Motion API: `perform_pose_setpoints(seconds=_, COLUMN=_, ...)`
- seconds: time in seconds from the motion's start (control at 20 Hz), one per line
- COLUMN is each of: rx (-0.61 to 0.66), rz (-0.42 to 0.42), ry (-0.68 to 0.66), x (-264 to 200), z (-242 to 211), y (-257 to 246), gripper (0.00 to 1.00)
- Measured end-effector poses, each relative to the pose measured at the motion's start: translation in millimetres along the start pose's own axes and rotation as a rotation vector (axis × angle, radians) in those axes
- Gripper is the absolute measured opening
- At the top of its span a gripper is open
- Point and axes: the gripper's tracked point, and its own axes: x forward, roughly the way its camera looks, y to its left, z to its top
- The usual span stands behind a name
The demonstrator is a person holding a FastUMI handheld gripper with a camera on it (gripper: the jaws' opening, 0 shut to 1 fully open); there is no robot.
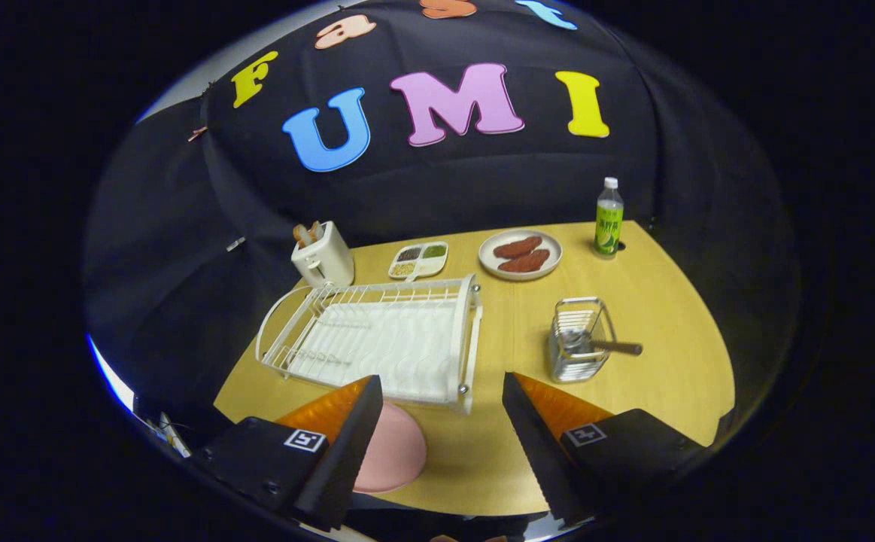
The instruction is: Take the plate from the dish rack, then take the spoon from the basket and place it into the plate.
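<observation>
Two fingers of the gripper stand wide apart, gripping nothing, above the table's near edge. A pink plate lies flat on the table beside the left finger, just in front of the empty white dish rack. Toward the right edge, a wire basket holds the spoon, handle sticking out.
</observation>
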Motion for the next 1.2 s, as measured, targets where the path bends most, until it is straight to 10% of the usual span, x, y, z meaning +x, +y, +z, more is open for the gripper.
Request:
perform_pose_setpoints(seconds=0.6, rx=-0.112, rz=-0.213, ry=0.136, x=56.6, z=-19.7, y=-158.9, gripper=0.95)
perform_pose_setpoints(seconds=0.8, rx=-0.124, rz=-0.212, ry=0.188, x=74.4, z=-38.8, y=-169.9, gripper=0.75)
perform_pose_setpoints(seconds=0.95, rx=-0.096, rz=-0.231, ry=0.215, x=81.4, z=-45.8, y=-177.4, gripper=0.4)
perform_pose_setpoints(seconds=1.2, rx=-0.04, rz=-0.194, ry=0.248, x=81.1, z=-51.0, y=-163.9, gripper=0.18)
